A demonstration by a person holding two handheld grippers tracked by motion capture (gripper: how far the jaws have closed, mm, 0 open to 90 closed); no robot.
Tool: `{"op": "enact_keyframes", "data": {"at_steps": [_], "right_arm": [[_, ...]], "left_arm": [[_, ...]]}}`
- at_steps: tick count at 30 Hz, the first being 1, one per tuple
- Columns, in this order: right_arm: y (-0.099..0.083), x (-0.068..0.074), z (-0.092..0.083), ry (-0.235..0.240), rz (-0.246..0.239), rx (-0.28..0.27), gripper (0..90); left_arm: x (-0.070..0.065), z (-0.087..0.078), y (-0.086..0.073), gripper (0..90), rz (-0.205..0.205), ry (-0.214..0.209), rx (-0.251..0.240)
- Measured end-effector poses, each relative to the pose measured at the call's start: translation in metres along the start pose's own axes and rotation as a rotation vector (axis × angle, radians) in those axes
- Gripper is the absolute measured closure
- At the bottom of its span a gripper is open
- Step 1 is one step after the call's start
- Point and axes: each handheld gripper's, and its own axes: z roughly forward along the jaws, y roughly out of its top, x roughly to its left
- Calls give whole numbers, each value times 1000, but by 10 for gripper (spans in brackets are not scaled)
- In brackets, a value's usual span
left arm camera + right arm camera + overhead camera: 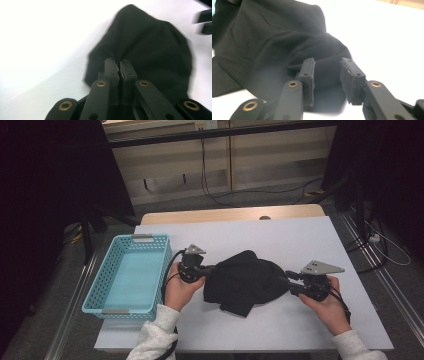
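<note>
A black cloth (245,281) lies crumpled in a soft, rounded heap at the middle of the white desk (300,240), matte and creased. The left tool (206,270) meets its left edge; in the left gripper view the jaws are pressed together on a fold of the cloth (150,50). The right tool (290,282) sits at the cloth's right edge, jaws parted with the cloth (274,45) bunched just ahead and between them, nothing gripped. A light blue plastic basket (95,292), rectangular with perforated walls, stands just left of the left tool. Cables (210,185) trail across the floor beyond the desk.
</note>
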Motion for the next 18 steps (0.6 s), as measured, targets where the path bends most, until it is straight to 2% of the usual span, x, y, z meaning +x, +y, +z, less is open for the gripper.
{"op": "enact_keyframes", "data": {"at_steps": [2, 5, 7, 10, 12, 14, 16, 18], "right_arm": [[1, -2, -3, -6, 5, -18, 605], [2, -4, -5, -15, 2, -25, 593], [1, -5, -5, -15, 3, -24, 587], [0, -4, -4, -12, 0, -17, 573], [0, -4, -4, -11, 0, -18, 549], [0, -5, -4, -13, 0, -18, 529], [0, -5, -3, -18, 0, -16, 471], [0, -5, -2, -21, 5, -14, 425]], "left_arm": [[4, -3, 1, 865, -19, 3, -13], [11, -5, 1, 865, -40, 33, -22], [15, -4, -1, 865, -44, 53, -17], [19, 1, -3, 864, -56, 60, -3], [20, 4, -6, 850, -49, 66, 0], [18, 6, -7, 766, -20, 65, 4], [14, 7, -5, 579, -11, 40, -11], [7, 8, -3, 466, 14, 9, -16]]}}
